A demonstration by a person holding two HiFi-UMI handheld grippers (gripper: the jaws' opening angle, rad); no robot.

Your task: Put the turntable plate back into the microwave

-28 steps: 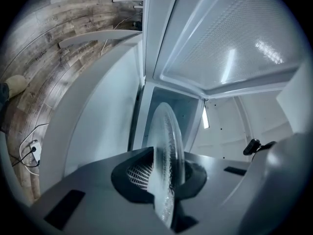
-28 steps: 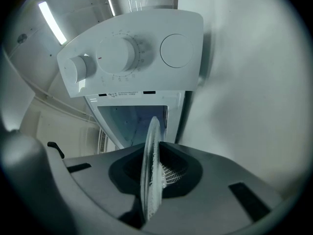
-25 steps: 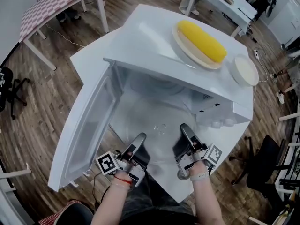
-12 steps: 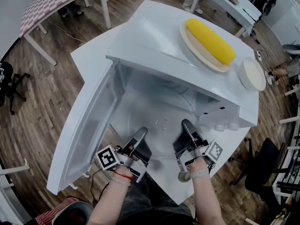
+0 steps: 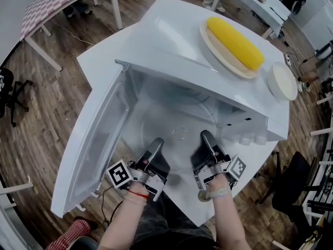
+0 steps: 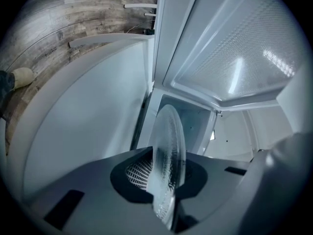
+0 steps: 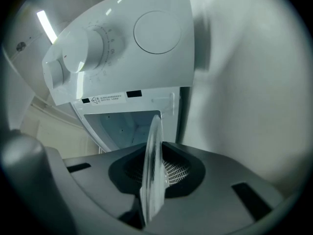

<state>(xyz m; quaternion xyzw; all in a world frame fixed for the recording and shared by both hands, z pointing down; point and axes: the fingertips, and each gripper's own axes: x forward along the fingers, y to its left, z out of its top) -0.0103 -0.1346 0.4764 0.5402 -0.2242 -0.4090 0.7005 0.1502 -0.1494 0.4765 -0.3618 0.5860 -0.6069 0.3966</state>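
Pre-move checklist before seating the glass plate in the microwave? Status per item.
1. Rim of turntable plate clamped by left gripper: ok.
2. Opposite rim clamped by right gripper: ok.
3. Microwave door swung wide open: ok.
4. Cavity free of other objects: ok, as far as the head view shows.
5. Roller ring or hub in place on the cavity floor: cannot tell.
6. Corn dish on the microwave's top, back from the opening: ok.

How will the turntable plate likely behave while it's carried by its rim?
The turntable plate looks like clear, rigid glass: probably stiff, heavy for its size and breakable. The left hand-held gripper and right hand-held gripper pinch only its smooth rim, so it may slip.
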